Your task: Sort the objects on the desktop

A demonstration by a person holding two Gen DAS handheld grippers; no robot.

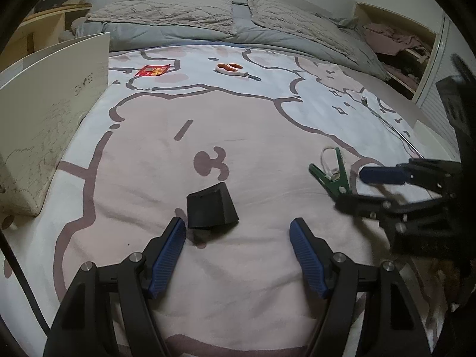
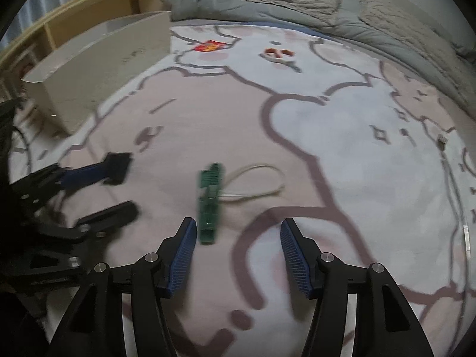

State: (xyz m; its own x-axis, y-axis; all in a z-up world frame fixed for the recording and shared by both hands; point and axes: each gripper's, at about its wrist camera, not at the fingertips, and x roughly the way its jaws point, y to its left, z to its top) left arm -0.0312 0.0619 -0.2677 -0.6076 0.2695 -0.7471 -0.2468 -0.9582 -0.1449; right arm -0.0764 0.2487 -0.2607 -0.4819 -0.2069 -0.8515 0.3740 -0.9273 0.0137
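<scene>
A: Your left gripper [image 1: 237, 239] sits at the bottom centre of its own view, jaws spread wide, gripping nothing. What lies ahead of it?

B: A black block [image 1: 211, 208], just above and between your fingertips, nearer the left blue pad [image 1: 168, 255]. It rests on the pink-and-white blanket [image 1: 267, 125], not touching either pad.

A: And your right gripper [image 2: 238, 247]?

B: Also released, jaws apart, nothing between them. A green clip [image 2: 209, 202] lies just above its left pad, running up and down the frame, with a white cord [image 2: 258, 183] looped off to the right of it.

A: In your left view?

B: The same green clip [image 1: 331, 177] shows at middle right, with the right gripper [image 1: 360, 187] reaching in from the right edge, its tips beside the clip. Blurred there; contact cannot be told.

A: Farther objects?

B: Scissors with orange handles [image 1: 233, 70] upper centre, a red packet [image 1: 151, 70] upper left of them, well apart from both grippers. A white box [image 1: 50, 119] stands along the left edge. A thin cable [image 1: 386, 119] trails at the right, ending in a small dark connector.

A: Background?

B: Grey bedding [image 1: 184, 15] bunched across the top of the frame.
</scene>
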